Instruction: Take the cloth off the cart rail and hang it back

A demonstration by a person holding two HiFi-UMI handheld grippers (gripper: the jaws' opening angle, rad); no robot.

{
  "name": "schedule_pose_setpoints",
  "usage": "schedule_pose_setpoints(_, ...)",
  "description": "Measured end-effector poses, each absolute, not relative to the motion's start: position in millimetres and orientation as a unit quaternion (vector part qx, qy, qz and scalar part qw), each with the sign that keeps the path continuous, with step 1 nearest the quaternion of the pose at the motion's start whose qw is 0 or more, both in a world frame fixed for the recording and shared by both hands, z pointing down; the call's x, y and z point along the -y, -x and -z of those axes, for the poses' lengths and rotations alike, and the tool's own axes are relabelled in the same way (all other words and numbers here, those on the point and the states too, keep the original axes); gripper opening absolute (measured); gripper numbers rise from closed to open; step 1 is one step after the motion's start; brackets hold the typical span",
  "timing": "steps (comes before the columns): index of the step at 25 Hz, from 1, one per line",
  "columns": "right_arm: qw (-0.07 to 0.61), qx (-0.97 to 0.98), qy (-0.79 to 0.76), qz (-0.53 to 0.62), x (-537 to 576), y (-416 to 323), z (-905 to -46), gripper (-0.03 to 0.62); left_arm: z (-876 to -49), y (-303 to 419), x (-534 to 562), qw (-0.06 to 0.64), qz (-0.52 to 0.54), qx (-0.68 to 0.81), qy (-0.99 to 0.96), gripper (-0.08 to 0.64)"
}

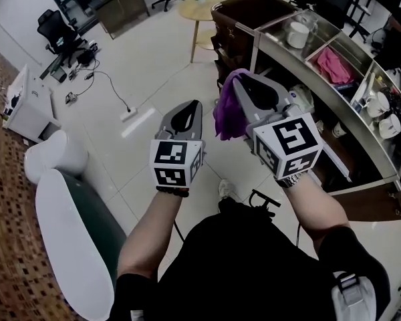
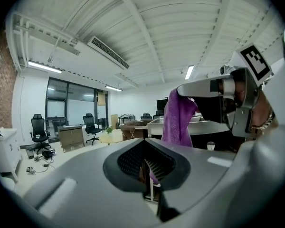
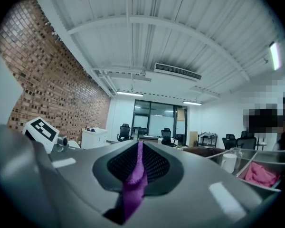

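Closest in, two bare forearms are seen, each carrying a grey plastic tool with a marker cube. The left tool (image 1: 189, 109) is held level, and its ribbed black pads are closed together on nothing. Beside it, the right tool (image 1: 239, 80) is clamped on the purple cloth (image 1: 228, 116), with a narrow fold pinched between the pads. The cloth is held in the air beside the cart. Its long axis runs straight down from the pinch, and the loose end is pointed at the floor. Its fabric is soft, nappy and bunched into folds. Just beyond, to the right, the cart (image 1: 361, 136) is made of shiny steel, with a curved rim and divided bins. A crumpled pink rag (image 1: 334, 65) and a white cup (image 1: 297, 35) are kept in separate bins. Farther off, a round wooden tabletop (image 1: 202, 10) is set on pale glossy floor tiles.
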State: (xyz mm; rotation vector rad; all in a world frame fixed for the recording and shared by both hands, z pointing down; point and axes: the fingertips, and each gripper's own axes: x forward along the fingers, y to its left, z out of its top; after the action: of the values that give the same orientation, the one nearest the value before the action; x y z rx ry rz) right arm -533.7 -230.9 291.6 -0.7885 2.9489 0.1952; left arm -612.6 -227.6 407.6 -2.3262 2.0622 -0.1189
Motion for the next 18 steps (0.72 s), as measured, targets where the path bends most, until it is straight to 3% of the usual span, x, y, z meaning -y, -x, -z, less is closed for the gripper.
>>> schedule_pose_setpoints(18, 0.058, -0.96, 0.266, -0.07, 361.6, 613.8, -280.6, 0.029, -399.7, 689.9, 377.6, 0.016, 0.046, -0.64, 0.767, -0.002)
